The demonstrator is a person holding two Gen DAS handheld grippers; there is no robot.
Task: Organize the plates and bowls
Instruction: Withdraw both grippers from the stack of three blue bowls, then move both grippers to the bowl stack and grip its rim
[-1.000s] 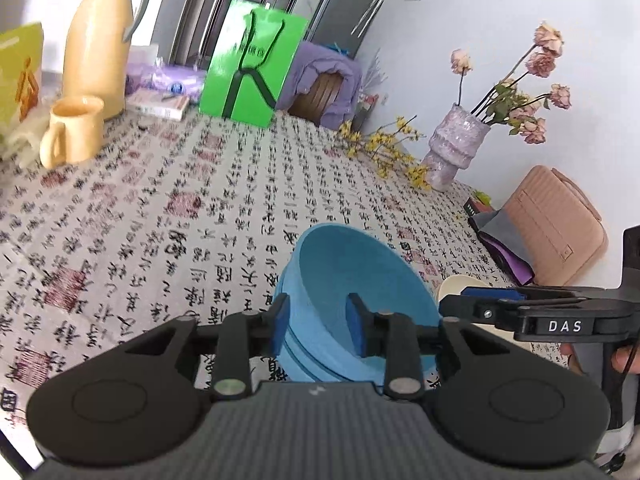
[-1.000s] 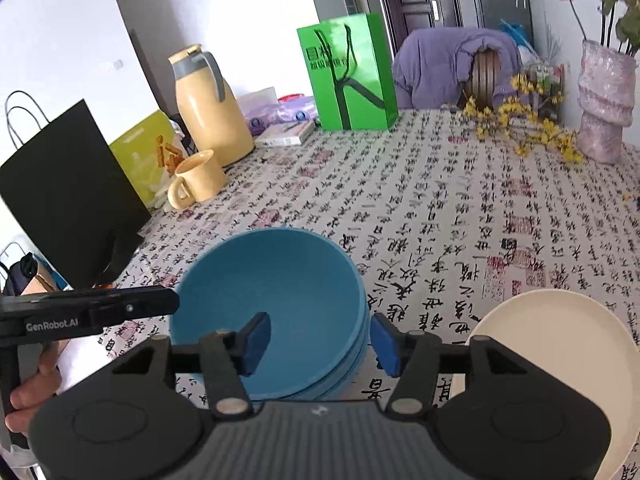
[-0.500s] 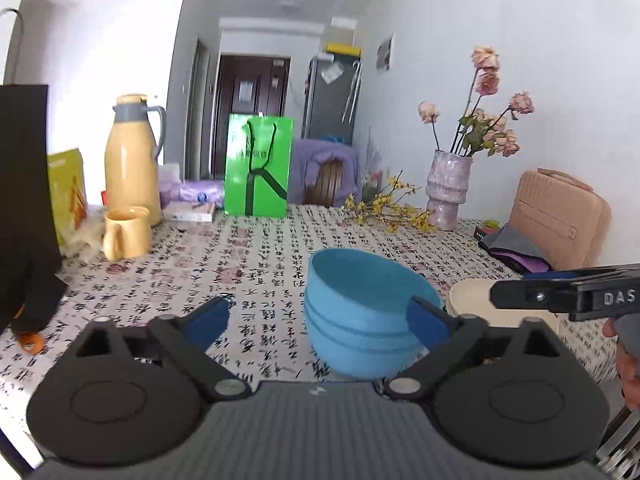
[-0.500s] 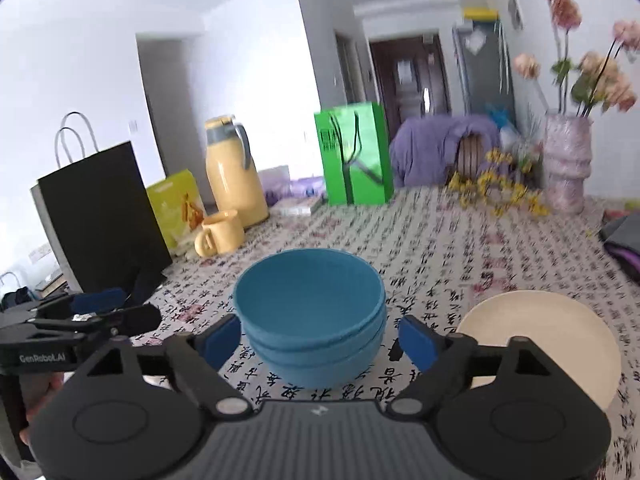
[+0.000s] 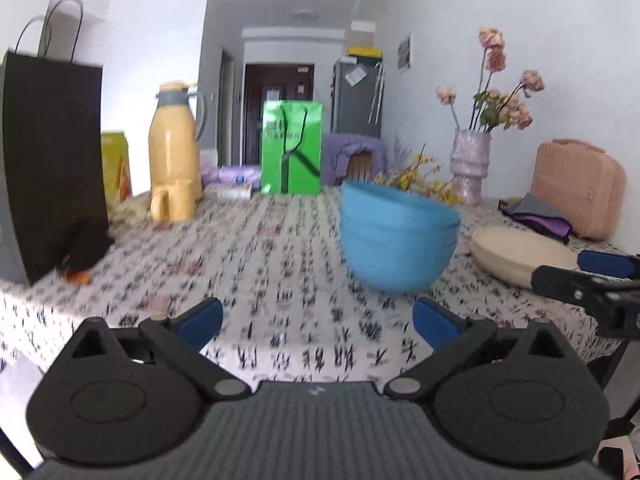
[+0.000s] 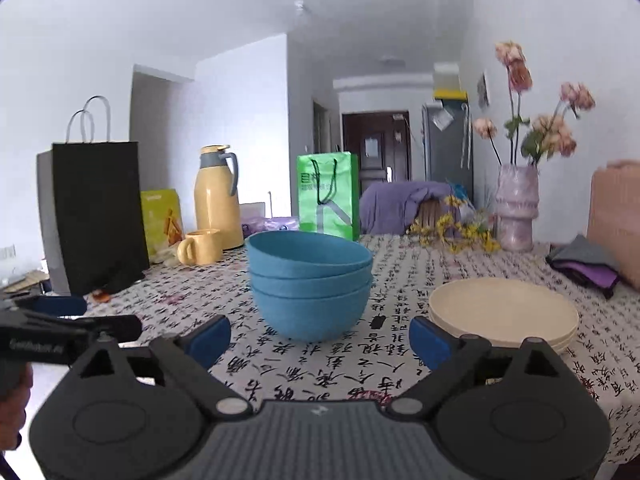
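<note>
Right wrist view first: the right claw (image 6: 320, 338) is spread wide with nothing between its blue pads, low over the near edge of the table (image 6: 400, 376). Straight ahead stands the stack of blue bowls (image 6: 310, 284), three nested, upright, mouths facing up, resting on the calligraphy-print cloth. To its right, close beside but apart, sits the stack of cream plates (image 6: 504, 312), lying flat, faces up. Neither stack has a long axis; both are round and level. At the far left, the left claw (image 6: 70, 316) shows side-on near a black paper bag (image 6: 96, 216).

Left wrist view now, and it is blurred: the left claw (image 5: 318, 318) is also spread wide and holds nothing. Bowls (image 5: 396, 236) sit ahead and right of centre, plates (image 5: 520, 254) further right, with the right claw (image 5: 592, 276) poking in at the right edge. A yellow jug (image 5: 174, 140) and green bag (image 5: 291, 147) stand at the far side.
</note>
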